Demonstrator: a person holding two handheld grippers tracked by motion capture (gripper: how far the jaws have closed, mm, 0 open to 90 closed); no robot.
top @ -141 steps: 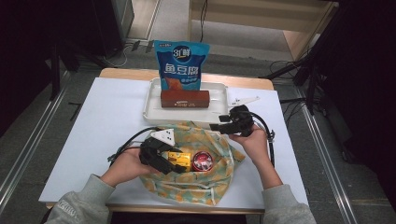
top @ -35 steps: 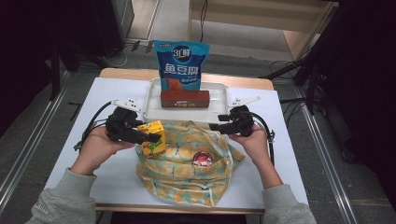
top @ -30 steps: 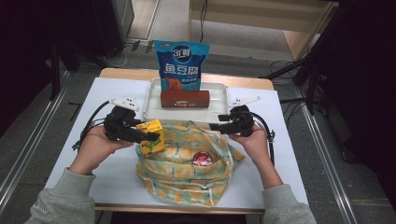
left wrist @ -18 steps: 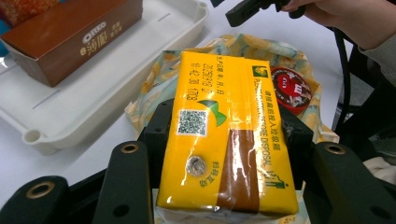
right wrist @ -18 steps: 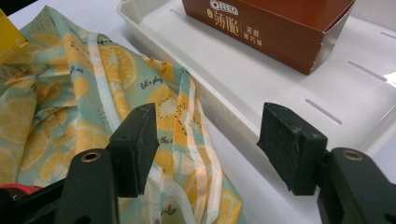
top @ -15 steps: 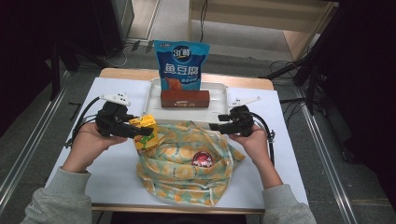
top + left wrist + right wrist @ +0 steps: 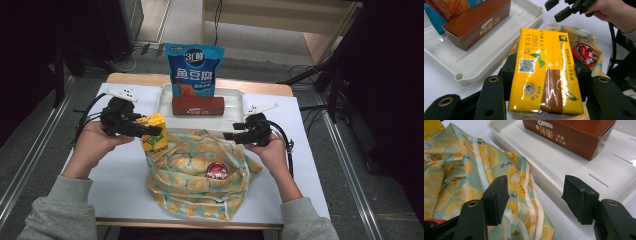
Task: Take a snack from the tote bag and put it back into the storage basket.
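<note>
The fabric bag [image 7: 200, 175], printed with citrus slices, lies slumped at the near middle of the table [image 7: 120, 180], its mouth turned toward the far edge. A red round tin [image 7: 217, 171] rests in the opening, so the bag appears to be in the course of being emptied.

The left gripper [image 7: 145, 131] holds the yellow drink carton [image 7: 154, 132] just beyond the bag's left far corner, lifted off the surface. Its jaws stand fairly wide and press on the carton's two long sides; in the left gripper view the carton [image 7: 546, 72] sits squarely between them. This hold likely serves to carry the carton toward the tray.

The right gripper [image 7: 231, 136] hangs at the bag's right far edge. Its jaws are apart and hold nothing; in the right gripper view the bag's hem [image 7: 524, 187] lies below the gap, beside the tray wall [image 7: 541, 180]. The position suggests readiness to pin or steady the bag.

The white tray [image 7: 235, 97] sits at the far middle of the table, carrying a brown biscuit box [image 7: 198, 106] and an upright blue snack bag [image 7: 194, 70].
</note>
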